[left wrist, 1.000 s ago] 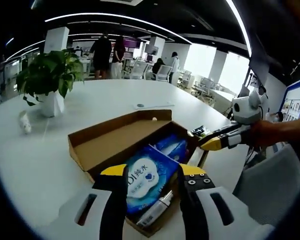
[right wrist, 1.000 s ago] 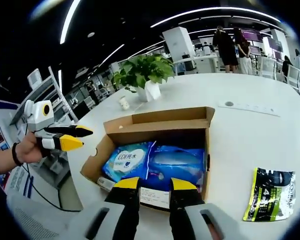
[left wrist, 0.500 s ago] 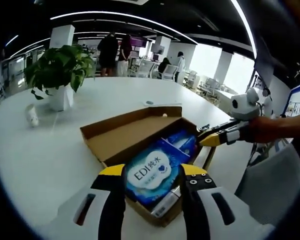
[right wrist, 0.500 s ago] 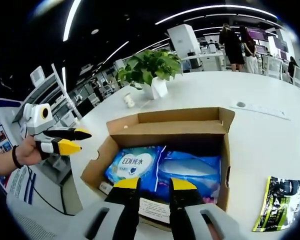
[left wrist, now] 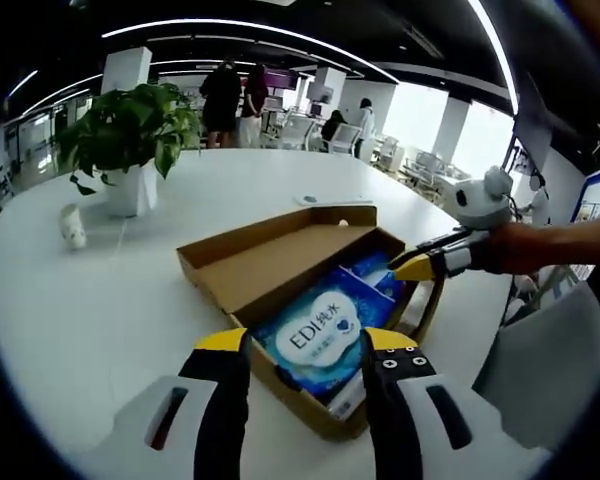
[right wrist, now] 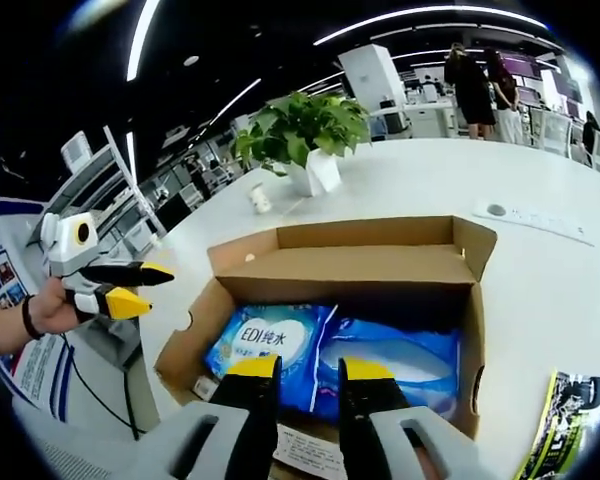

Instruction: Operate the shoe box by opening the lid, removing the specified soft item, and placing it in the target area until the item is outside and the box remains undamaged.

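Tongs first: your left tongs (left wrist: 303, 342) stand with jaws apart and nothing between them, hovering just short of the near edge of the shoe box (left wrist: 280, 262); in the right gripper view they (right wrist: 130, 290) hang off to the box's side, held clear of the cardboard. Your right tongs (right wrist: 309, 368) have a narrower gap, jaws also apart and empty, poised over the box's near wall; in the left gripper view their yellow tips (left wrist: 417, 266) sit just beside the far corner of the box.

Compared with a second ago, you have brought both cameras closer: the box fills more of each view, and the right tongs' tips now sit nearer the box rim than before. The contents lie where they did.

The box is open, its lid (right wrist: 365, 245) folded back and standing behind the cavity. Inside lies the wipes pack (left wrist: 324, 331), blue and white with "EDI" printed on it, flat against the box floor (right wrist: 263, 340). A second blue pack (right wrist: 400, 350) lies touching it.

Around the box, the white bench (left wrist: 80, 310) carries a potted plant (left wrist: 125, 140), a small white object (left wrist: 73, 226) near it, and a dark printed pouch (right wrist: 570, 425) well apart from the box.
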`<state>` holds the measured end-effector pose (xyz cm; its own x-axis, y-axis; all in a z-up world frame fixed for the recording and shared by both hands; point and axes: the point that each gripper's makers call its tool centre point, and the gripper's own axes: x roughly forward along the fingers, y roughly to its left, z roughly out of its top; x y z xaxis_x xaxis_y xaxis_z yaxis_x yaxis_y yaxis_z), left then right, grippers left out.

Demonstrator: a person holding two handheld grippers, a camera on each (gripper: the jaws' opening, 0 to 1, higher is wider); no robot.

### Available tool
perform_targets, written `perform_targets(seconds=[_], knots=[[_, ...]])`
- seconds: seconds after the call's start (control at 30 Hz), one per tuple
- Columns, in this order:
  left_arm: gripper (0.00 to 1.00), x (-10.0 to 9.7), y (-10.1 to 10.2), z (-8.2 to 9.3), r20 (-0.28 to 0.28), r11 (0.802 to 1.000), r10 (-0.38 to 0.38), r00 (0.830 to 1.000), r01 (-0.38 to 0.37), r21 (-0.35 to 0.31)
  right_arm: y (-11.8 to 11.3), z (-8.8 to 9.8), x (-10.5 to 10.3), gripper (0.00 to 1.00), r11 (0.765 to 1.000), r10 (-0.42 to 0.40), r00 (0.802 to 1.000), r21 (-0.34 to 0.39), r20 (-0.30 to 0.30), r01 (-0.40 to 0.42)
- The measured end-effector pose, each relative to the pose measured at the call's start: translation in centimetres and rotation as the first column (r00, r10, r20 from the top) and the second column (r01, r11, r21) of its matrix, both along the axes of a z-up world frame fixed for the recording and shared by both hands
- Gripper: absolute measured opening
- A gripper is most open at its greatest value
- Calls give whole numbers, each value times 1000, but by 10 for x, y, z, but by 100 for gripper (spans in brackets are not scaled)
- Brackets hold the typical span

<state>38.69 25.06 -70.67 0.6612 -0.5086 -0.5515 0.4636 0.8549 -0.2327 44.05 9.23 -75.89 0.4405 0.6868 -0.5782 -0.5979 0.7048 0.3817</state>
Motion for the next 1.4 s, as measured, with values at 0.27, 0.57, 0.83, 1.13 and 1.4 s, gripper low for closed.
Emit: perform_targets(seconds=[0.27, 0.57, 0.83, 1.13, 1.4], knots=[[45, 1, 7, 0, -1, 1000, 5, 1000, -5, 0, 13, -6, 5, 19, 1000, 12, 1000, 4, -14, -12], [45, -2, 22, -3, -2, 1000, 25, 1000, -25, -4, 28, -14, -1, 19, 1000, 19, 999, -1, -39, -19], [45, -9, 34, -7, -12, 999, 46, 999, -46, -3, 36, -22, -6, 19, 999, 25, 998, -19, -63, -27], [44, -15, 37, -12, -27, 998, 56, 998, -56, -8, 42, -27, -13, 18, 999, 27, 995, -37, -94, -31], [44, -16, 36, -13, -29, 998, 61, 998, -61, -13, 39, -28, -14, 9, 997, -1, 996, -80, -89, -7]])
